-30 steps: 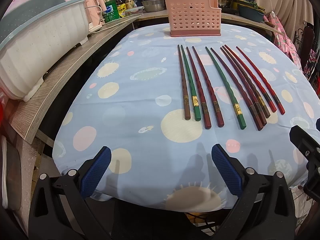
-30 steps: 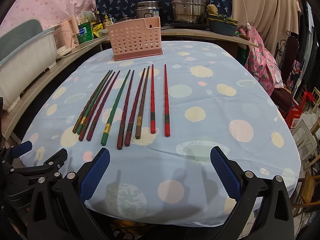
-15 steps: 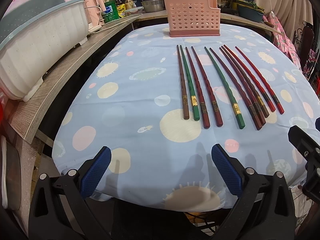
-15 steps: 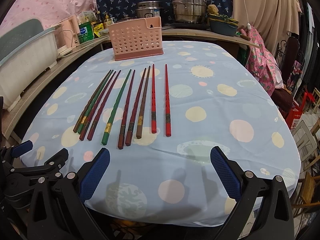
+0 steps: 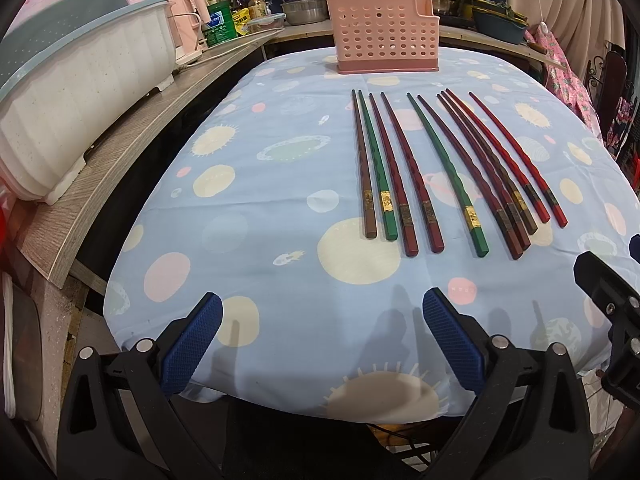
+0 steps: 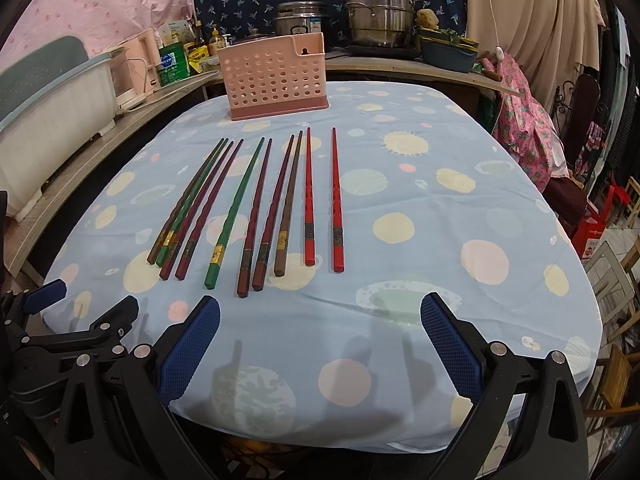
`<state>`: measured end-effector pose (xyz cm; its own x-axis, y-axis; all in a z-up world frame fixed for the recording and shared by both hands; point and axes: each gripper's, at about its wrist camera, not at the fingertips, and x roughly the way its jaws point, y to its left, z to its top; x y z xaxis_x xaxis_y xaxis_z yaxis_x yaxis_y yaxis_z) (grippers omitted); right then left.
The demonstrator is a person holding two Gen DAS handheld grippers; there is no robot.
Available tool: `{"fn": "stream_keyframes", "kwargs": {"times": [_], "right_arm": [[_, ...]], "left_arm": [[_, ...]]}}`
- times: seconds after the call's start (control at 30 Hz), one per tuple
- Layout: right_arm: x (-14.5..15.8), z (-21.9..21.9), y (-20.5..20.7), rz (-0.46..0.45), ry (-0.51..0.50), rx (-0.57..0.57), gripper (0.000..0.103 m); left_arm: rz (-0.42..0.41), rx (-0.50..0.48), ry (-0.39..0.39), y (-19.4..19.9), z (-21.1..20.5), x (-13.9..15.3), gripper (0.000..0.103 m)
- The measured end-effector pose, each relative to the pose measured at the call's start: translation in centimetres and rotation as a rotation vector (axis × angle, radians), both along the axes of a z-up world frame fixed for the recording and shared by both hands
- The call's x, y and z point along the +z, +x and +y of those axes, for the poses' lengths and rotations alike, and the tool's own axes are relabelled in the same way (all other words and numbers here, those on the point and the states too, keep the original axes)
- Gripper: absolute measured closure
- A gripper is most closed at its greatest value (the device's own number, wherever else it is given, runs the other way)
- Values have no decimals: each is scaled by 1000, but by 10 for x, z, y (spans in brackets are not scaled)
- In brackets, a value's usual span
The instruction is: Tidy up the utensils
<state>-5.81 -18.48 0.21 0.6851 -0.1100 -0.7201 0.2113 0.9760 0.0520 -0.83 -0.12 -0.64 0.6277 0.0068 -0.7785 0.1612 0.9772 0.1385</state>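
Several chopsticks lie side by side on the table, brown, green, dark red and bright red; a green one [image 5: 447,174] [image 6: 235,212] is near the middle and two bright red ones [image 6: 337,200] are at the right. A pink perforated utensil basket [image 5: 384,36] [image 6: 276,76] stands upright at the table's far end. My left gripper [image 5: 320,344] is open and empty at the near table edge. My right gripper [image 6: 318,348] is open and empty at the near edge, to the right of the left gripper [image 6: 72,320].
The table wears a light blue spotted cloth [image 5: 248,216]. A wooden counter [image 5: 120,152] runs along the left with a white dish tub [image 5: 76,104], a pink kettle and bottles. Steel pots [image 6: 376,16] stand behind the basket. Chairs [image 6: 576,128] stand at the right.
Both views have drifted very slightly; the chopsticks and basket have not moved. Both grippers stay open.
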Motion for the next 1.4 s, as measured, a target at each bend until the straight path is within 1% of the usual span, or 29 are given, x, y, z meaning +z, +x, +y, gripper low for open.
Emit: {"fn": "stream_keyframes", "kwargs": {"times": [0.3, 0.5, 0.7, 0.8, 0.87, 1.0, 1.2, 1.3, 1.37, 1.4], "right_arm": [[0, 0, 0, 0, 0, -1, 7], [0, 1, 0, 3, 3, -3, 7], [-1, -6, 1, 2, 9, -10, 7], [-2, -9, 4, 0, 10, -13, 7], [-2, -11, 6, -2, 7, -16, 7], [-2, -15, 11, -6, 4, -19, 7], [-4, -20, 21, -3, 8, -22, 7], [-4, -21, 22, -6, 8, -22, 7], [-5, -24, 27, -6, 9, -22, 7], [-5, -25, 31, -6, 12, -21, 7]], "left_arm": [[2, 1, -4, -1, -3, 0, 7], [16, 25, -45, 3, 1, -2, 7], [22, 71, -81, 27, 15, -3, 7], [14, 79, -102, 40, 16, -3, 7], [9, 72, -99, 48, 13, -4, 8], [0, 61, -64, 63, 6, -10, 10], [11, 52, -55, 75, 2, -19, 12], [1, 48, -54, 76, 0, -19, 12], [2, 45, -66, 78, 1, -19, 16], [4, 42, -75, 78, 2, -19, 20]]}}
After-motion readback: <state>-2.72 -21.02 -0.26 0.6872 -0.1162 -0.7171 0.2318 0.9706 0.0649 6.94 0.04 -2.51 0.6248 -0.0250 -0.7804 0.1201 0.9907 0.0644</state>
